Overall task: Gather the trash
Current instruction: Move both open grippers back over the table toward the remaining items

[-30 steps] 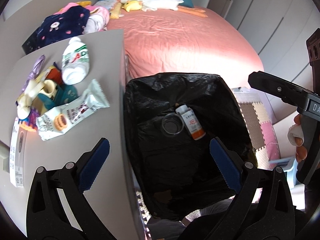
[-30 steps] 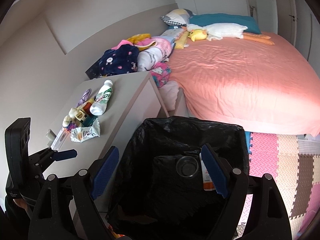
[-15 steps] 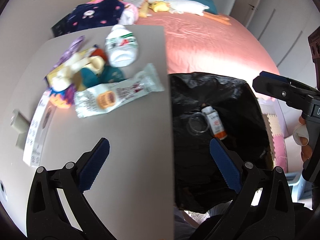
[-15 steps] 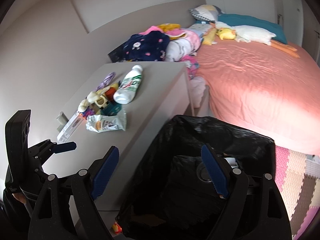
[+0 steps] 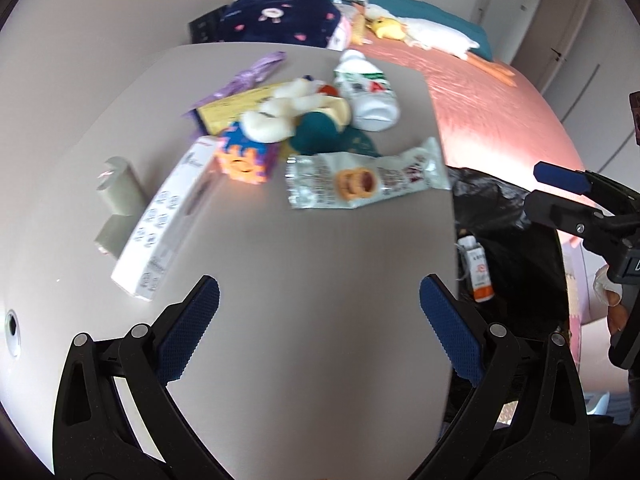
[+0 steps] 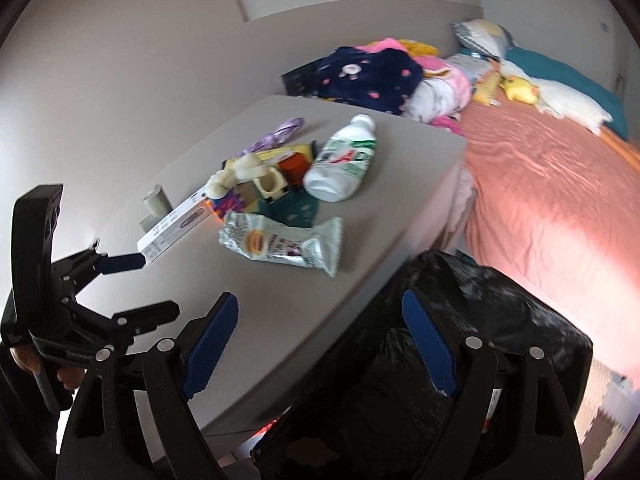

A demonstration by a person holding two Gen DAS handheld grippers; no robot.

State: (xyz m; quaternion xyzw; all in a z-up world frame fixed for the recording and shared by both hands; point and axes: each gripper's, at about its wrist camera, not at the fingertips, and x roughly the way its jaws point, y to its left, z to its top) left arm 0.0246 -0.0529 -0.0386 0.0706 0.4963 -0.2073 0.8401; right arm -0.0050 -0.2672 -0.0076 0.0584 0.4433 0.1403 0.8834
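Observation:
A pile of trash lies on the grey table [image 5: 304,280]: a silver snack wrapper [image 5: 366,178], a white plastic bottle [image 5: 366,92], a long white box [image 5: 168,216], a purple wrapper [image 5: 248,76] and small colourful boxes. The wrapper [image 6: 280,242] and bottle [image 6: 344,160] also show in the right wrist view. A black-lined trash bin [image 6: 460,360] stands right of the table, with a small orange-and-white bottle [image 5: 478,268] inside. My left gripper [image 5: 316,328] is open and empty over the table's near part. My right gripper [image 6: 320,352] is open and empty over the table's edge and the bin.
A bed with a pink sheet [image 6: 560,200] lies beyond the bin, with pillows and a plush toy at its head. A heap of clothes [image 6: 372,76] sits behind the table. A small grey fitting [image 5: 118,188] stands on the table's left side.
Both grippers have swung left from above the bin toward the table. The trash pile now lies ahead of the left gripper. Both stay open and empty.

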